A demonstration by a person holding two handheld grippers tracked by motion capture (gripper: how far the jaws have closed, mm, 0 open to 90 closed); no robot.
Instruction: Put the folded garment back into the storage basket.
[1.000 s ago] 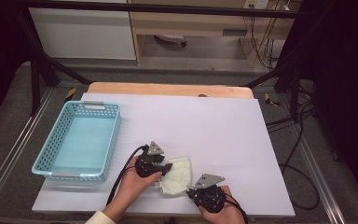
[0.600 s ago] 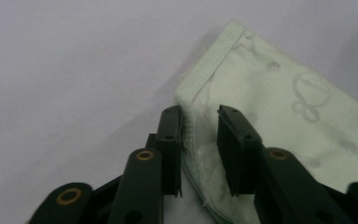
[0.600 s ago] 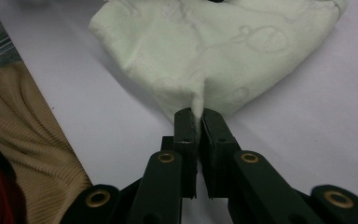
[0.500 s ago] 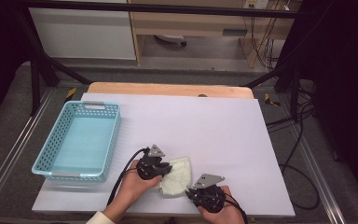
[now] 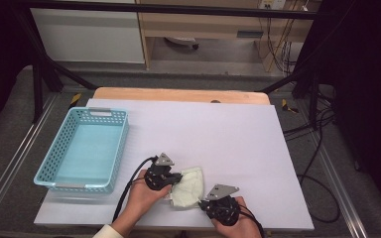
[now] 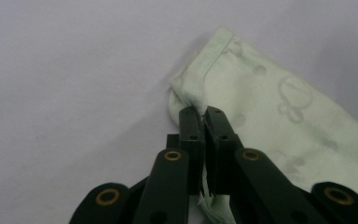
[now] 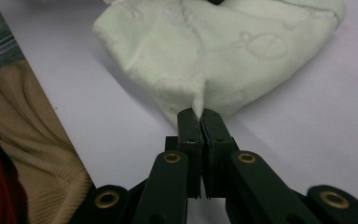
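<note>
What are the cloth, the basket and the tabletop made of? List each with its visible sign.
Cloth: soft woven or knit fabric, pale green, matte; it folds, shows a stitched hem and a faint tone-on-tone pattern.
Basket: probably moulded plastic, light blue, slightly glossy; its walls are a regular perforated grid.
Tabletop: smooth white matte sheet, the material unclear; a wood-coloured edge shows along its far side.

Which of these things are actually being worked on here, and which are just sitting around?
In use:
- pale green cloth, pinched at two edges
- left gripper, shut on the cloth
- right gripper, shut on the cloth

Probably next, though that is a guess:
- blue basket, empty, left of the cloth

Just around:
- white table
- cables on the floor
</note>
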